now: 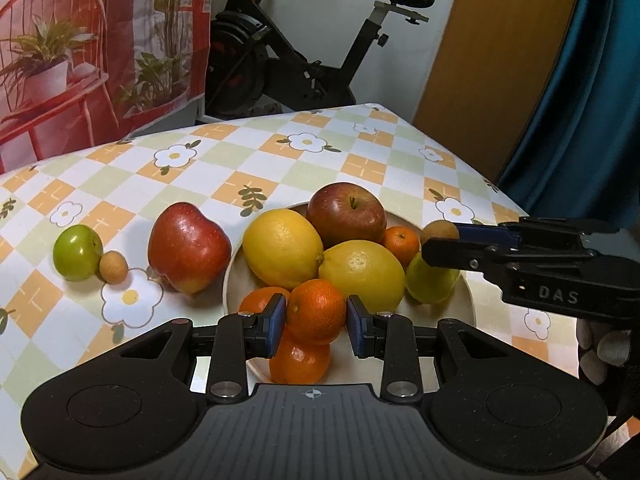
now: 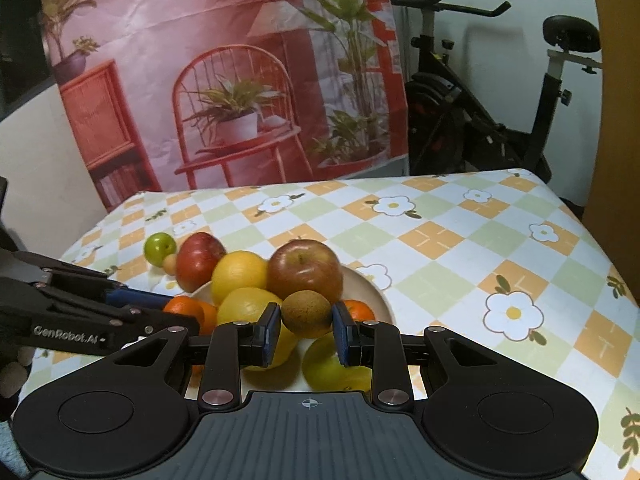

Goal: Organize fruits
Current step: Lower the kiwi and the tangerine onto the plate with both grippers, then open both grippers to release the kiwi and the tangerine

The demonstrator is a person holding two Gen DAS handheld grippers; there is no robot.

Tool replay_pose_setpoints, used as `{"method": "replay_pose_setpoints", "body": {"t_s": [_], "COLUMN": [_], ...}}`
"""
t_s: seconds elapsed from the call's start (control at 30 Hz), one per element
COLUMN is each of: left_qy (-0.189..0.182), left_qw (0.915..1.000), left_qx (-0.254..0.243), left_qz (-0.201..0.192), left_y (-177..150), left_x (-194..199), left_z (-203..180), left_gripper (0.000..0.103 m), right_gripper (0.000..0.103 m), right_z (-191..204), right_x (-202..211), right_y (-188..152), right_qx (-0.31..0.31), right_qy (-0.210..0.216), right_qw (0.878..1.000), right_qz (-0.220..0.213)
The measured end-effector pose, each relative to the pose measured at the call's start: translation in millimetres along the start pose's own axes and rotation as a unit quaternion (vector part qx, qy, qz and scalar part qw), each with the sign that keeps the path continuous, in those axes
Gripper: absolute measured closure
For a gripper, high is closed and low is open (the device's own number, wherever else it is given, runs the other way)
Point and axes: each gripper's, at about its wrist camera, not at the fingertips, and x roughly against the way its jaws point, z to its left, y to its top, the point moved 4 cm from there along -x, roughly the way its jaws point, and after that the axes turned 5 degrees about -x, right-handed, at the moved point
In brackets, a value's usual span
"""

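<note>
A beige plate (image 1: 466,300) holds a red apple (image 1: 347,213), two lemons (image 1: 282,248), several mandarins and a green fruit (image 1: 430,284). My left gripper (image 1: 316,322) is shut on a mandarin (image 1: 316,310) above the plate's near side. My right gripper (image 2: 306,330) is shut on a small brown fruit (image 2: 306,313) above the plate (image 2: 376,292); it also shows in the left wrist view (image 1: 440,232). On the table left of the plate lie a red apple (image 1: 188,248), a small brown fruit (image 1: 113,267) and a green fruit (image 1: 77,252).
The table carries a checked flower-pattern cloth (image 1: 360,160). An exercise bike (image 1: 300,60) stands behind the table. A printed backdrop (image 2: 224,80) hangs at the back. A blue curtain (image 1: 580,100) hangs to the right.
</note>
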Motion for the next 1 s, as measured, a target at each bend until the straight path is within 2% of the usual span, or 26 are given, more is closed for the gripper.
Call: {"method": "replay_pose_setpoints", "body": {"t_s": [0.23, 0.73, 0.83, 0.9, 1.0], "left_qy": [0.011, 0.015, 0.021, 0.025, 0.035], "left_qw": [0.9996, 0.9996, 0.9995, 0.9995, 0.9992], "left_qx": [-0.024, -0.023, -0.02, -0.014, -0.007], "left_qz": [-0.001, -0.007, -0.01, -0.013, -0.018], "left_y": [1.5, 0.5, -0.6, -1.0, -2.3], "left_x": [-5.1, -5.5, -2.6, -0.5, 4.5], "left_z": [-6.1, -4.5, -3.6, -3.5, -2.4], "left_gripper": [0.068, 0.068, 0.066, 0.058, 0.055], "right_gripper": [0.077, 0.072, 0.069, 0.065, 0.06], "right_z": [-2.5, -4.2, -4.1, -3.9, -3.1], "right_x": [-15.3, -21.6, -20.0, -18.2, -15.3], "right_y": [1.8, -2.0, -2.4, -3.1, -4.4], "right_qx": [0.003, -0.002, -0.004, -0.006, -0.008], "right_qy": [-0.01, -0.012, -0.015, -0.015, -0.017], "right_qw": [1.0, 1.0, 1.0, 1.0, 1.0], "right_qz": [0.007, 0.01, 0.008, 0.005, 0.002]}}
